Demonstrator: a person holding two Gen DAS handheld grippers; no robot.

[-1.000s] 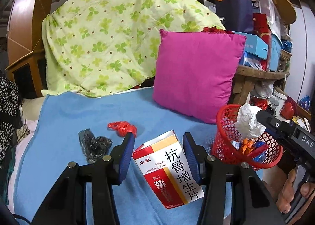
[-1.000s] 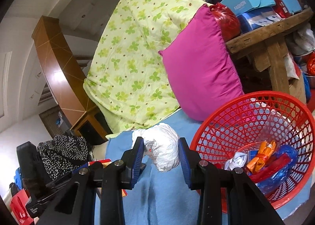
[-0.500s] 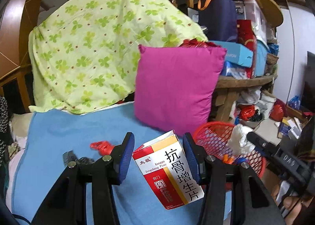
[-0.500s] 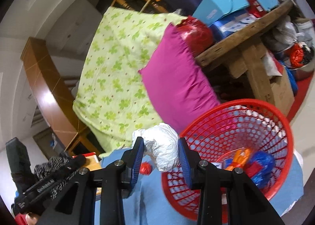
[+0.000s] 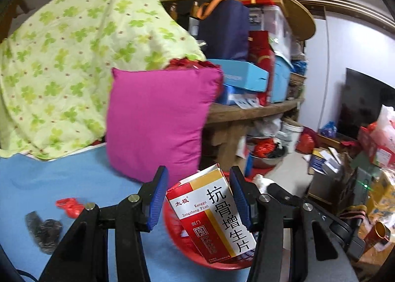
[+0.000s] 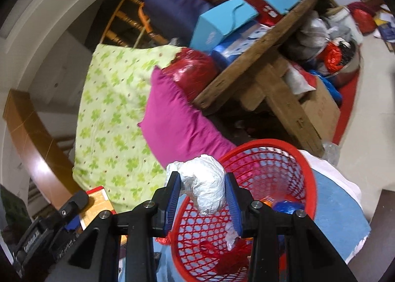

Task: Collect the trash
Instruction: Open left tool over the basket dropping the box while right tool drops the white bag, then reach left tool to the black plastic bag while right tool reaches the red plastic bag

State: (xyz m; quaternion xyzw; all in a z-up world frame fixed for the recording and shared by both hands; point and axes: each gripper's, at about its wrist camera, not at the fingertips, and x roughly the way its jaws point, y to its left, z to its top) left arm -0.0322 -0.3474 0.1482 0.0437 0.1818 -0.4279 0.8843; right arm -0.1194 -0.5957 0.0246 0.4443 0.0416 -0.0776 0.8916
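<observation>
Red plastic mesh marks the drop point: a laundry-style trash basket (image 6: 269, 198) stands on the blue bedsheet (image 5: 61, 183), and both handheld tools are brought over it so their loads can fall straight in. The right gripper (image 6: 203, 195) carries a crumpled white plastic wad (image 6: 205, 188) above the near rim; its jaws have just been opening, the wad sits between the blue pads and seems to brush both, so a release looks under way, though it has not dropped. The left gripper (image 5: 197, 198) is clamped on a red, white and yellow medicine box (image 5: 214, 213), held tilted with its opened flap up, the basket's rim showing just behind and below it. Two pieces lie uncollected on the sheet at left: a red wrapper (image 5: 70, 205) and a black crumpled bag (image 5: 44, 230), well apart from either jaw. A magenta cushion (image 5: 158, 121) leans against a clover-print quilt (image 5: 74, 60) behind
</observation>
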